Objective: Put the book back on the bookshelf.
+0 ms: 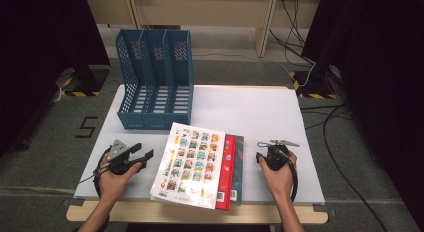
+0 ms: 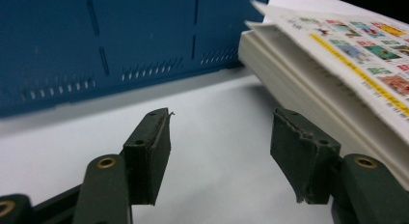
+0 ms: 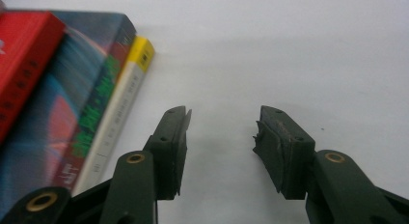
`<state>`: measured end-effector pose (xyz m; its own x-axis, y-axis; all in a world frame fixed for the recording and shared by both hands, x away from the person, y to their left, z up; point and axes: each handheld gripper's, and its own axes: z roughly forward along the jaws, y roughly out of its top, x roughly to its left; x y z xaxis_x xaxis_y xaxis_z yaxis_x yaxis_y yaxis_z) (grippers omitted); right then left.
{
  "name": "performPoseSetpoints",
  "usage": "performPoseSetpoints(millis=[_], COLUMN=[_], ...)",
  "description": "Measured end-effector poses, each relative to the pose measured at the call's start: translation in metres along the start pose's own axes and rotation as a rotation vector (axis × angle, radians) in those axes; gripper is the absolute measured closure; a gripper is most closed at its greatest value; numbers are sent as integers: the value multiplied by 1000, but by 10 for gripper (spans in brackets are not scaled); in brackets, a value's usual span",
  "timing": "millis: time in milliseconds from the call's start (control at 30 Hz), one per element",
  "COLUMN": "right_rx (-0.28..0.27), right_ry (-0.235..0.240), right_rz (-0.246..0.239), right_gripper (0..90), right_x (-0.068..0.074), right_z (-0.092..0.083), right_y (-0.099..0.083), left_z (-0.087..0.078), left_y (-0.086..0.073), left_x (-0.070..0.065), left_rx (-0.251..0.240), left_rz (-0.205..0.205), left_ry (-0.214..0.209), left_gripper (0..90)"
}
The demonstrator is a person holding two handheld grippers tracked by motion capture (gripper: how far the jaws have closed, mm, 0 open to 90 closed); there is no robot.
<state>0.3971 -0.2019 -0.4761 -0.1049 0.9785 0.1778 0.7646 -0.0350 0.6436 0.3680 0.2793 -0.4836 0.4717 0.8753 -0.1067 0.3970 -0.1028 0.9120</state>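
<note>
A stack of books (image 1: 200,164) lies at the front middle of the white table (image 1: 260,112). The top one has a white cover with small coloured pictures (image 2: 357,55). Under it are a red book (image 1: 227,174) and a dark multicoloured book (image 3: 67,118) with a white-and-yellow spine. A blue three-slot file holder (image 1: 155,79) stands at the back left. My left gripper (image 1: 142,154) rests left of the stack, open, with nothing between its jaws; in its own view it (image 2: 219,151) faces the holder (image 2: 96,45). Right of the stack, my right gripper (image 1: 262,152) is open and empty (image 3: 222,147).
The table's wooden front edge (image 1: 200,212) runs along the bottom. Bare white surface lies right of the stack and behind it. Cables (image 1: 340,127) trail over the grey floor at the right. Dark curtains (image 1: 380,57) hang at both sides.
</note>
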Motion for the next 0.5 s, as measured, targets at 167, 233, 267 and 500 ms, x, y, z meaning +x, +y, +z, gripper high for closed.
performPoseSetpoints(millis=[167,233,267,500], right_rx=[4,2,-4,18], right_ry=[70,98,109,221], right_rz=[14,4,-14,-64], right_gripper=[540,531,526,516], right_x=[10,20,26,68], right_z=[-8,-11,-12,-9], right_y=[21,33,39,73], left_z=[-5,-5,-3,6], left_y=[19,25,26,33], left_x=[-15,-21,-23,-41], left_rx=[-35,-39,-36,25], left_rz=[61,18,27,55], left_ry=[-22,-69,-74,-133], left_gripper=[404,408,409,427])
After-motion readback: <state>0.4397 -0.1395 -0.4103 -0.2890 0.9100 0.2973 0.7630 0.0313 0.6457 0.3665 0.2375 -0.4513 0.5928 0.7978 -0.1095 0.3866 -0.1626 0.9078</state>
